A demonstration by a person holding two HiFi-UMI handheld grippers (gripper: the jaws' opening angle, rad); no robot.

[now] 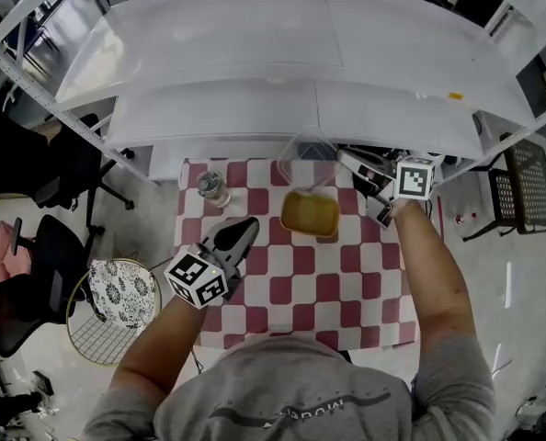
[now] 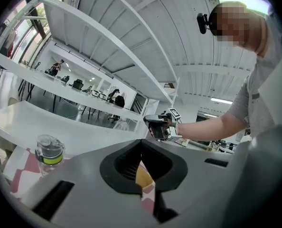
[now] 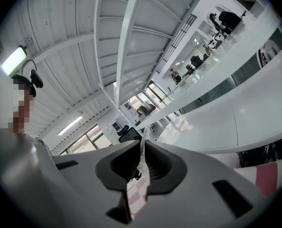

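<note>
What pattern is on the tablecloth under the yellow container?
The tablecloth has red and white checks, clearest in the head view.

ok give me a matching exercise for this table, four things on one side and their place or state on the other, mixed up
Things:
1. small bottle
2. yellow container
3. left gripper
4. right gripper

Place or state:
a. shut on the thin edge of the clear lid
b. middle of the checked cloth, toward its far edge
c. far left corner of the cloth
d. jaws together, nothing between them

Pairs: 1-c, 2-b, 3-d, 4-a
</note>
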